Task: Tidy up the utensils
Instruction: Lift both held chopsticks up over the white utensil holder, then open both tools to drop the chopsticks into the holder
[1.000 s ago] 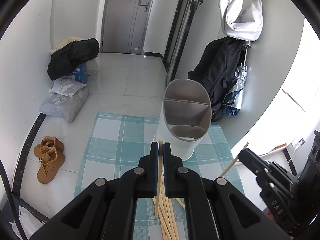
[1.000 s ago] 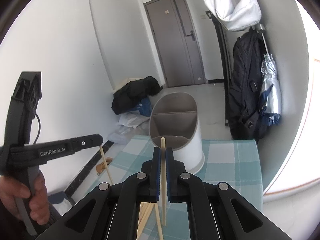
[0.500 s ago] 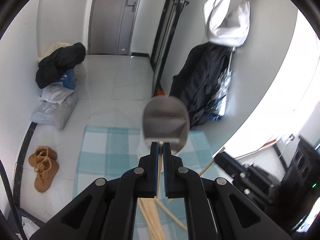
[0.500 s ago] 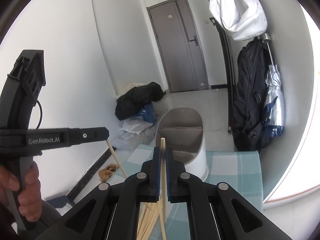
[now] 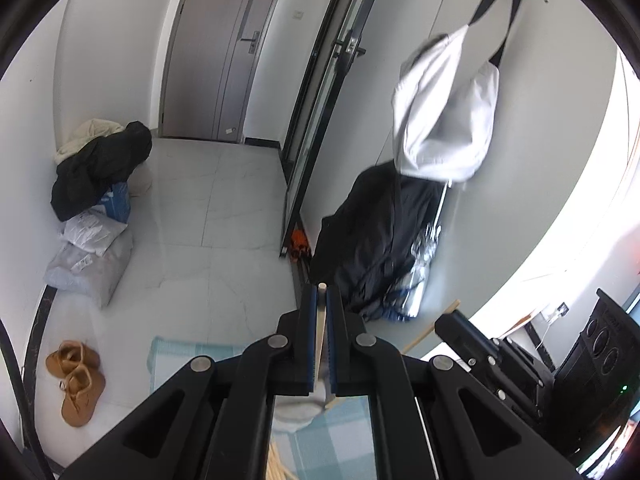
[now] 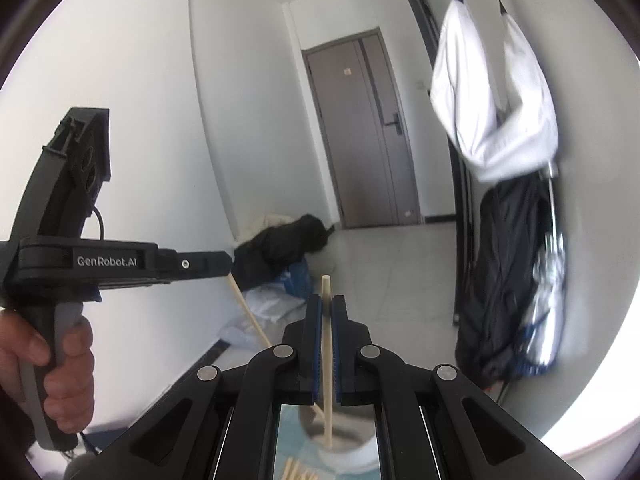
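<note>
My left gripper (image 5: 319,300) is shut on a wooden chopstick (image 5: 320,332) held upright, its tip poking above the pads. My right gripper (image 6: 326,308) is shut on another wooden chopstick (image 6: 327,356), whose lower end hangs over the white utensil holder (image 6: 352,450) seen between the arms. In the left wrist view the holder (image 5: 298,408) shows only partly below the jaws. Several loose chopsticks (image 6: 298,470) lie on the checked cloth (image 5: 340,440). The left gripper also shows in the right wrist view (image 6: 224,266), with its chopstick (image 6: 250,318) slanting down toward the holder.
The right gripper body (image 5: 480,344) sits to the right in the left wrist view. A black backpack (image 5: 376,240) and white bag (image 5: 444,120) hang on the right wall. Clothes and bags (image 5: 96,184) and brown shoes (image 5: 76,380) lie on the floor.
Both grippers have risen and tilted up with their chopsticks; the holder has dropped from mid-view to below the jaws in both views.
</note>
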Demonstrator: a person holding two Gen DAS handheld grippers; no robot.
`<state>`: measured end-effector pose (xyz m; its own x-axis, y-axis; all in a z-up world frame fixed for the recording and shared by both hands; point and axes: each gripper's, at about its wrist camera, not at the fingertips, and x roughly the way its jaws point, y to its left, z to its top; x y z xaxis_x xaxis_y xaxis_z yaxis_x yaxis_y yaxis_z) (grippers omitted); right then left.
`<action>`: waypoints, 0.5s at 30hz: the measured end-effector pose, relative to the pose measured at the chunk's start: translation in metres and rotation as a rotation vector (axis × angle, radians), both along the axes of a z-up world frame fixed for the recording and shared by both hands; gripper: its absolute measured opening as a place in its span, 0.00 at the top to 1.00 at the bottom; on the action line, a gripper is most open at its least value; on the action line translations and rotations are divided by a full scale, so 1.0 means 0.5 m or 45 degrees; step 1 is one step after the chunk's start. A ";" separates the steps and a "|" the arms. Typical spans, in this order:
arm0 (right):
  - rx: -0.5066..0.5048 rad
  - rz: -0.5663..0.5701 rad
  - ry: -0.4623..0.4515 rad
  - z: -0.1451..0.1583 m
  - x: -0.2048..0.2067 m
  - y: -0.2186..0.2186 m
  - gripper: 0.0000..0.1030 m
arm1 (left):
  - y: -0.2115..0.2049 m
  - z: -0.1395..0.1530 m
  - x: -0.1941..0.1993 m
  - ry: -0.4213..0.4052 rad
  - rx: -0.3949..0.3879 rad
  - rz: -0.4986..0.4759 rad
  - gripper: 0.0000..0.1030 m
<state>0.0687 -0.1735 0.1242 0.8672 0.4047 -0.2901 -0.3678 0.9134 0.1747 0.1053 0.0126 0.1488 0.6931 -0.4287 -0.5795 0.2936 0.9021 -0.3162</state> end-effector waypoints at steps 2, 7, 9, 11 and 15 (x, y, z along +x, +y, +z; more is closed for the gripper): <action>-0.014 -0.002 -0.036 0.021 0.027 0.003 0.96 | -0.005 0.010 0.021 -0.020 0.026 0.010 0.99; -0.037 0.003 -0.053 0.015 0.087 0.009 0.96 | -0.016 -0.009 0.073 -0.012 0.045 0.007 0.99; -0.028 0.016 -0.033 0.000 0.117 0.009 0.96 | -0.020 -0.027 0.089 -0.002 0.072 0.010 0.99; -0.037 0.016 -0.016 -0.018 0.135 0.012 0.96 | -0.024 -0.052 0.105 0.015 0.099 -0.005 0.99; -0.060 0.030 0.040 -0.061 0.166 0.018 0.96 | -0.025 -0.099 0.133 0.092 0.112 -0.021 0.99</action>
<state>0.1518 -0.1646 0.0938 0.8477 0.4105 -0.3361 -0.3846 0.9118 0.1436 0.1719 0.0001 0.0995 0.6416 -0.3848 -0.6636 0.2881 0.9226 -0.2566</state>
